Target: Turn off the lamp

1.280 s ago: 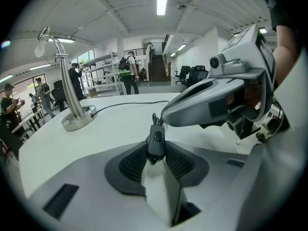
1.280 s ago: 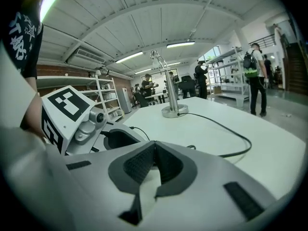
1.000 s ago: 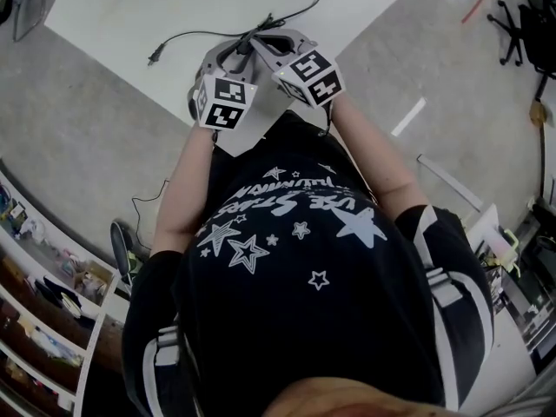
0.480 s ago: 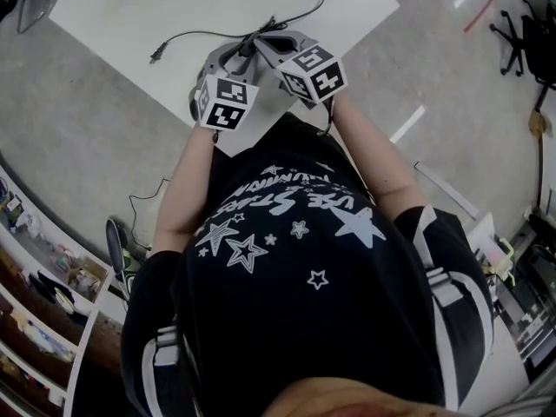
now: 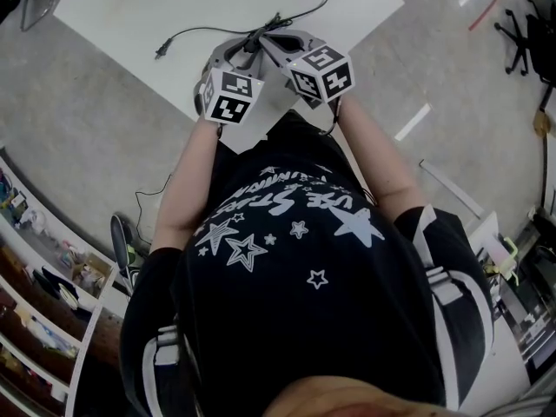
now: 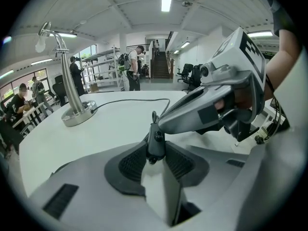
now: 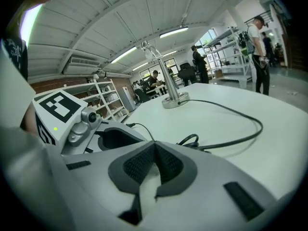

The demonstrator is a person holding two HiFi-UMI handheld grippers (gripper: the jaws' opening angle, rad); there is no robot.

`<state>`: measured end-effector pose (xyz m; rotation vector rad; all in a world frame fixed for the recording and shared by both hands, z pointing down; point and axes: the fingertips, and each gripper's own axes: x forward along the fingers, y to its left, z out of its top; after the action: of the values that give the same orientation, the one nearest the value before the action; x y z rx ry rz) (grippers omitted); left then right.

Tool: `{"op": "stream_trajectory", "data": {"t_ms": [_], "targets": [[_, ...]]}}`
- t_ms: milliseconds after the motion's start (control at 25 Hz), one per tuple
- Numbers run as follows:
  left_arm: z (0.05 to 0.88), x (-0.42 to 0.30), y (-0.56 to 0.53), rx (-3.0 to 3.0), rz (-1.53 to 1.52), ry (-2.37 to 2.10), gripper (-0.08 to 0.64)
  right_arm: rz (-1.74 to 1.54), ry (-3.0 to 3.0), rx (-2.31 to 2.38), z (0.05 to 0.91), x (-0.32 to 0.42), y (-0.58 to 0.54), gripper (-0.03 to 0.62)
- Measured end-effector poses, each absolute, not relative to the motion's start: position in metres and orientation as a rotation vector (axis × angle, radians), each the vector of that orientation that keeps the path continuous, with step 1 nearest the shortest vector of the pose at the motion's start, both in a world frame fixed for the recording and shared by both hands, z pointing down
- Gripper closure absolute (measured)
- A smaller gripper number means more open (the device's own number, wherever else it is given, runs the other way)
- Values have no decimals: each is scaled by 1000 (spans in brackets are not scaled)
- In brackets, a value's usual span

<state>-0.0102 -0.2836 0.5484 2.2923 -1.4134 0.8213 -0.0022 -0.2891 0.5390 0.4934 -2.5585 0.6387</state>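
Observation:
A silver desk lamp [image 6: 68, 83] stands at the far side of the white table [image 5: 122, 16]. Its black cord [image 7: 240, 129] runs across the tabletop toward me. In the left gripper view my left gripper [image 6: 156, 152] is shut on the cord's small black inline switch [image 6: 155, 139], which stands upright between the ribbed pads. My right gripper [image 6: 167, 124] reaches in from the right, and its tip rests against the top of the switch. In the right gripper view the right gripper [image 7: 155, 153] has its pads together with nothing between them. In the head view both grippers meet near the table's near corner.
The cord's plug end [image 5: 159, 54] lies loose on the table to the left. Several people stand among shelving racks [image 6: 103, 66] in the background. Low shelves [image 5: 35, 259] line the floor to my left, and an office chair [image 5: 521, 20] stands at the far right.
The right gripper's marker cube has rolled slightly. Both grippers have stayed at the switch near the table corner. The left gripper's hold is unchanged.

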Motion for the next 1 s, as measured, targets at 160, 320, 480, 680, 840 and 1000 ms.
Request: {"op": "stream_trajectory", "data": {"t_ms": [160,320,480,680,840,1000], "targets": [[549,-11,-285,2301,822,-1396,422,708,-2579,591,534,10,-291,585],[550,-13,-283,2323,825,-1381,420,752,-2562,720,534,22,-289,585],[545,-16,-280,2345,809,-1380,420,770,-2558,813,529,31,-283,586],[534,-19,-275,2373,761,-1383,420,788,-2535,911,527,46,-271,585],[522,-29,-264,2394,711,-1390,419,783,-2519,954,525,47,-256,585],[515,-48,-243,2407,682,-1382,419,775,-2521,1000,519,31,-239,585]]}}
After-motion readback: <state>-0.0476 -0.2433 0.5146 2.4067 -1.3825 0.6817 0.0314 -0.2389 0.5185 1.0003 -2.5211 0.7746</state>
